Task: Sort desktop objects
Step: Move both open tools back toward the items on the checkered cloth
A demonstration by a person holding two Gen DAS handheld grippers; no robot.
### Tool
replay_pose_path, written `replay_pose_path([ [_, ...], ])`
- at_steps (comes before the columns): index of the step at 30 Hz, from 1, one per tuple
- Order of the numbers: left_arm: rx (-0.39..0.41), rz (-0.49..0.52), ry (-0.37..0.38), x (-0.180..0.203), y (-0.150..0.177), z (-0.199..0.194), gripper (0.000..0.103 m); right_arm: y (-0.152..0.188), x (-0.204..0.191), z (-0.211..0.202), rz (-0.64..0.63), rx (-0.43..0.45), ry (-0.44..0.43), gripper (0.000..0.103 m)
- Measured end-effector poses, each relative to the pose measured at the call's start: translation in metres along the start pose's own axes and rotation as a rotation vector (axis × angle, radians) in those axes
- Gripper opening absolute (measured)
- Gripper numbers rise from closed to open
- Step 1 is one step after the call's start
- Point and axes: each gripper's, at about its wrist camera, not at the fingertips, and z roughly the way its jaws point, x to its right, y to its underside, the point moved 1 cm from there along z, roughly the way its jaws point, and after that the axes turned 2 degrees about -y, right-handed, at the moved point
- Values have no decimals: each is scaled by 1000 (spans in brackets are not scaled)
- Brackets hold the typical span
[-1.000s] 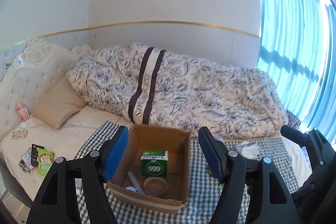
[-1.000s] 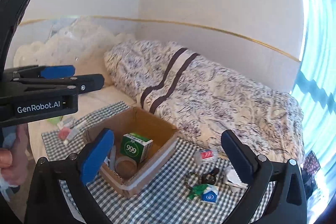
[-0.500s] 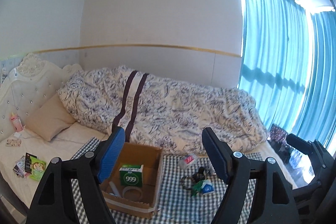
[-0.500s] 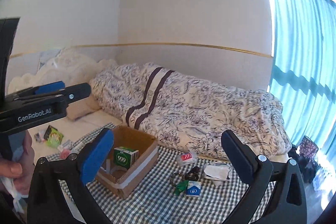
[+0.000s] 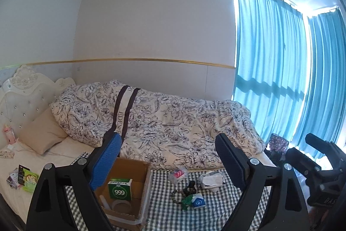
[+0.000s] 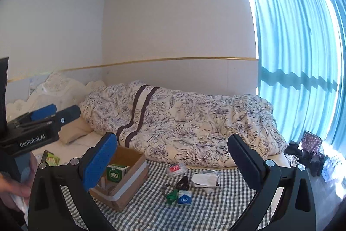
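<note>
Both my jaws hang released and empty, high above the checked cloth (image 6: 216, 205) that covers the counter by the bed (image 5: 173, 122). My left gripper (image 5: 168, 157) looks down on the cardboard box (image 5: 140, 183) near the cloth's left edge; a green 999 carton (image 5: 120, 188) and a tape roll (image 5: 121, 207) lie inside. My right gripper (image 6: 173, 157) faces the loose things right of the box: a blue-white packet (image 6: 184, 197), a green scrap (image 6: 172, 195), a red-labelled pouch (image 6: 176, 168) and crumpled white paper (image 6: 205, 179).
</note>
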Motion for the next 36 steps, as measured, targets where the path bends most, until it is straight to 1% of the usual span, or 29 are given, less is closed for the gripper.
replay_pose_path([
  [1,1,0,3,2,1,2,93,-1,4,-1,7,3,2,103],
  [3,1,0,6,7,4,6,98,0,12,-1,20,3,8,103],
  [5,-3,-4,11,10,7,11,99,2,21,-1,35,6,14,103],
  [8,-11,-5,19,15,12,19,103,6,30,2,50,9,25,103],
  [12,-24,9,40,23,22,32,103,13,41,10,52,-5,46,103],
  [24,-109,29,29,35,54,80,103,48,62,54,53,-81,70,103],
  [31,-191,79,-8,43,86,120,103,78,70,86,34,-152,84,103],
  [34,-226,98,-9,45,103,137,103,92,75,101,39,-190,75,103],
  [36,-247,99,5,47,115,147,103,103,78,110,41,-216,72,103],
])
